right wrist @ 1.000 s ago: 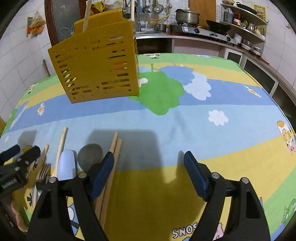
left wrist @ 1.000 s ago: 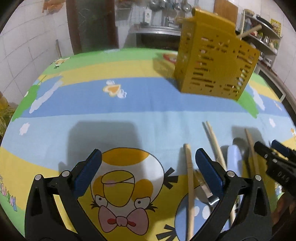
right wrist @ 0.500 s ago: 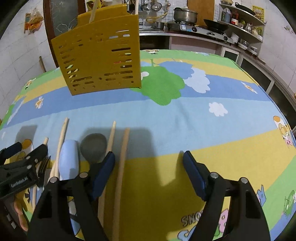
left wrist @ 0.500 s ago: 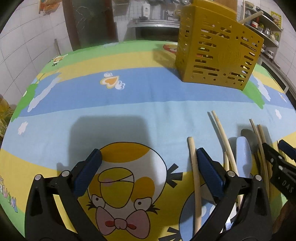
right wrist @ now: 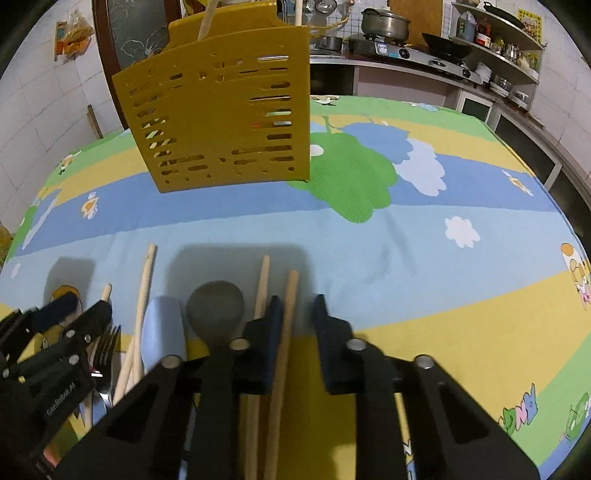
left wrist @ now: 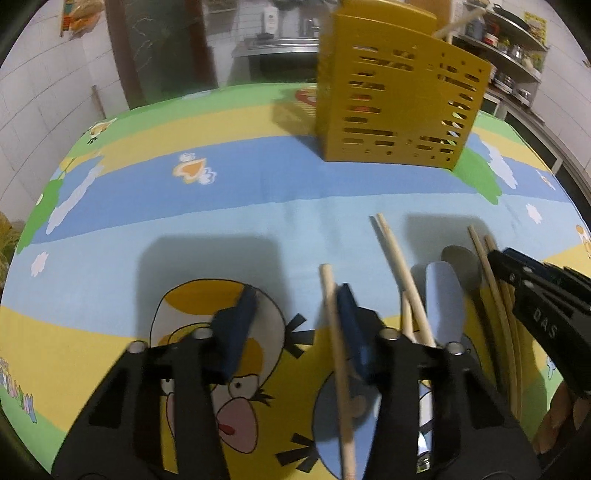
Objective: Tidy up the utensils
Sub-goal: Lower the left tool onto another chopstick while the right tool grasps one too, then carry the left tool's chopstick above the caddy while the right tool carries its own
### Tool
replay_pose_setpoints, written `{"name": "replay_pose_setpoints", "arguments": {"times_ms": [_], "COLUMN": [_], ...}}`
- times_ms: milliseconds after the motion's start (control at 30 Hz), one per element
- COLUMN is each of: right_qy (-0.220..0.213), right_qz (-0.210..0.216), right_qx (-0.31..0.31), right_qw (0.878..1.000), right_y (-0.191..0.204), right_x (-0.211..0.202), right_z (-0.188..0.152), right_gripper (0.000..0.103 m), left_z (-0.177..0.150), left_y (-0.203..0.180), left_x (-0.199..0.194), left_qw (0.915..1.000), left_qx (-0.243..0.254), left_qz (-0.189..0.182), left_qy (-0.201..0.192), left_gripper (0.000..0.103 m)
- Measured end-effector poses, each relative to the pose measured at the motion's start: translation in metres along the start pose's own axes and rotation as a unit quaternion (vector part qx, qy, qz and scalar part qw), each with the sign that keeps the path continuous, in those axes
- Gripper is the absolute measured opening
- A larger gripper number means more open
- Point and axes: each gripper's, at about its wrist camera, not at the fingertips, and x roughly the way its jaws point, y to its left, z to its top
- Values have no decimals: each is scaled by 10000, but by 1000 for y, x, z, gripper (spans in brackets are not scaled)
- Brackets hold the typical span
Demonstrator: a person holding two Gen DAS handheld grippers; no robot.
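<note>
A yellow slotted utensil holder (left wrist: 395, 99) stands at the far side of the table, also in the right wrist view (right wrist: 221, 114), with sticks poking out of its top. Several wooden chopsticks, a pale blue spatula (right wrist: 162, 336), a grey spoon (right wrist: 216, 310) and a fork (right wrist: 105, 347) lie side by side on the cloth. My left gripper (left wrist: 295, 332) is half closed, jaws still apart, with a chopstick (left wrist: 336, 354) against its right pad. My right gripper (right wrist: 297, 339) is half closed around another chopstick (right wrist: 282, 354), which touches the left pad.
The table (right wrist: 424, 258) wears a bright cartoon cloth. A kitchen counter with a stove and pots (right wrist: 399, 33) runs behind it. Tiled walls stand to the left. Each gripper shows at the edge of the other's view.
Both grippers have moved forward and lower over the utensils, and both pairs of jaws have narrowed from wide open to around one chopstick each.
</note>
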Motion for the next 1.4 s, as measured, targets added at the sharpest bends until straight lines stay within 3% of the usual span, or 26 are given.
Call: {"name": "replay_pose_setpoints", "arguments": {"times_ms": [67,133,167,267,500,667,900,1033,1200,1233,1300,1400], "right_qy": [-9,-61,-132,-330,-1058,-1524,-2119,-2147,-1984,-1955,-1836,-1676], "right_qz": [98,156,128,204,339,423,391,424,394,371,340,284], "right_qx": [136,194,179,239,354,343,185,108,120,132,182,202], "right_qw": [9999,9997,9997,9990,9932,9868,9763,9757,9792,9799,9822,9852], "right_y": [-4,-7,-8,-15,-33,-39,-39,-37,-41,-42,-46,-47], "right_x": [0,-2,-6,-17,-61,-92,-119,-121,-109,-106,-98,-83], "right_z": [1,1,1,3,18,26,25,23,28,29,33,38], "right_gripper": [8,7,6,6,6,6,6,6,6,6,6,6], "left_z": [2,4,6,8,25,38,39,40,45,45,43,37], "left_y": [-3,-3,-2,1,2,3,9,10,21,23,23,16], "left_x": [1,1,0,-4,-48,-91,-124,-120,-84,-76,-54,-29], "left_qw": [10000,10000,9999,9995,9948,9846,9742,9767,9881,9897,9938,9966], "left_qx": [49,14,-41,-155,-308,-391,-507,-497,-670,-685,-640,-464], "left_qz": [-17,-82,-135,-267,-316,-244,-254,-231,-189,-173,-75,123], "left_qy": [-7,27,49,-57,-919,-1684,-2182,-2077,-1374,-1246,-909,-673], "left_gripper": [24,7,6,5,5,5,5,5,7,14,43,48]}}
